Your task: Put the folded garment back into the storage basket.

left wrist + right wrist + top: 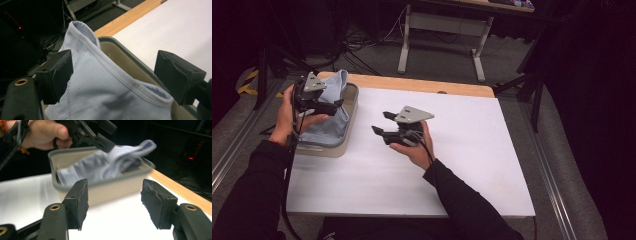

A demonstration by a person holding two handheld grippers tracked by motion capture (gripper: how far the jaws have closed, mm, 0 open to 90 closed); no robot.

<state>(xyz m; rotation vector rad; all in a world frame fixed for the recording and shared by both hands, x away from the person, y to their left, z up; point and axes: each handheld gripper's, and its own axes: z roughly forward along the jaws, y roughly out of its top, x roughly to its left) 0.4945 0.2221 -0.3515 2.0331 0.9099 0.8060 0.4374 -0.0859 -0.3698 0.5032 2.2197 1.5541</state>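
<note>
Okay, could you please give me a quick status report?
Left gripper open over the blue cloth in the bin. Right gripper open, empty. Nothing in the way.

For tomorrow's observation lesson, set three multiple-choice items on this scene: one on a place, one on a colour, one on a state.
1. Where does the cloth lie?
A. in the bin
B. on the floor
C. at the table's right edge

2. What colour is the cloth?
A. red
B. light blue
C. black

3. How do the right gripper's fingers stand?
A. shut on the cloth
B. shut on the bin's rim
C. apart, with nothing between them

Answers: 1 A, the cloth fills the bin and hangs over its rim. 2 B, it is pale blue in all three views. 3 C, its own view shows bare table between the fingers.
</note>
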